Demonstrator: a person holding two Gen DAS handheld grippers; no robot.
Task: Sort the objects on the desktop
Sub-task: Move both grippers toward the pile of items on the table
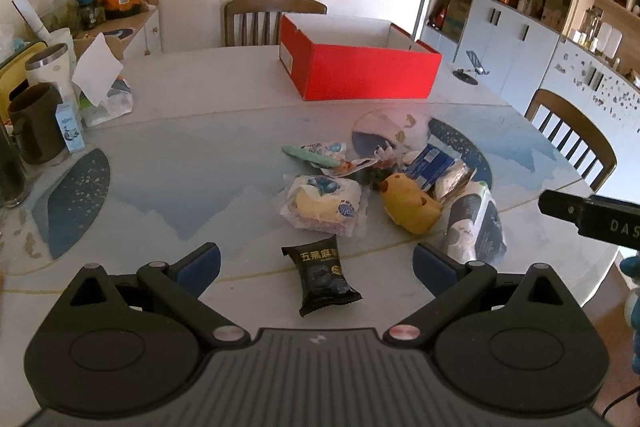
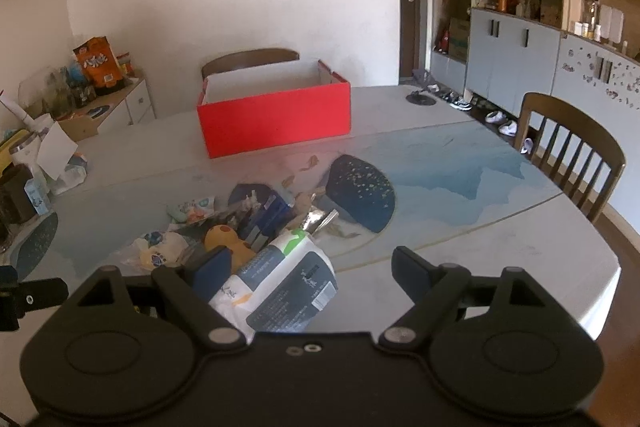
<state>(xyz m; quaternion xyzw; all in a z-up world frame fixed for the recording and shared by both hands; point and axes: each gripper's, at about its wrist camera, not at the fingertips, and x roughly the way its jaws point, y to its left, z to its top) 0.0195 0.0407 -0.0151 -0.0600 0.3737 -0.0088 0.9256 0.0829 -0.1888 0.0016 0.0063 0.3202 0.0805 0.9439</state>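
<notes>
A pile of small items lies mid-table: a black snack packet (image 1: 323, 277), a clear bagged bun (image 1: 322, 205), a yellow plush toy (image 1: 408, 203), a blue carton (image 1: 430, 165), a green-and-white wrapper (image 1: 316, 153) and a white-and-grey wipes pack (image 1: 470, 223). An open red box (image 1: 360, 61) stands behind them. My left gripper (image 1: 316, 263) is open above the table, the black packet between its fingers. My right gripper (image 2: 312, 267) is open, the wipes pack (image 2: 280, 287) just ahead between its fingers. The toy (image 2: 228, 241) and red box (image 2: 276, 117) show there too.
Cups, a tissue and a small carton (image 1: 72, 127) crowd the table's left edge. A phone stand (image 1: 474, 67) sits right of the red box. Wooden chairs stand behind (image 1: 272, 19) and to the right (image 2: 572, 151). Cabinets line the right wall.
</notes>
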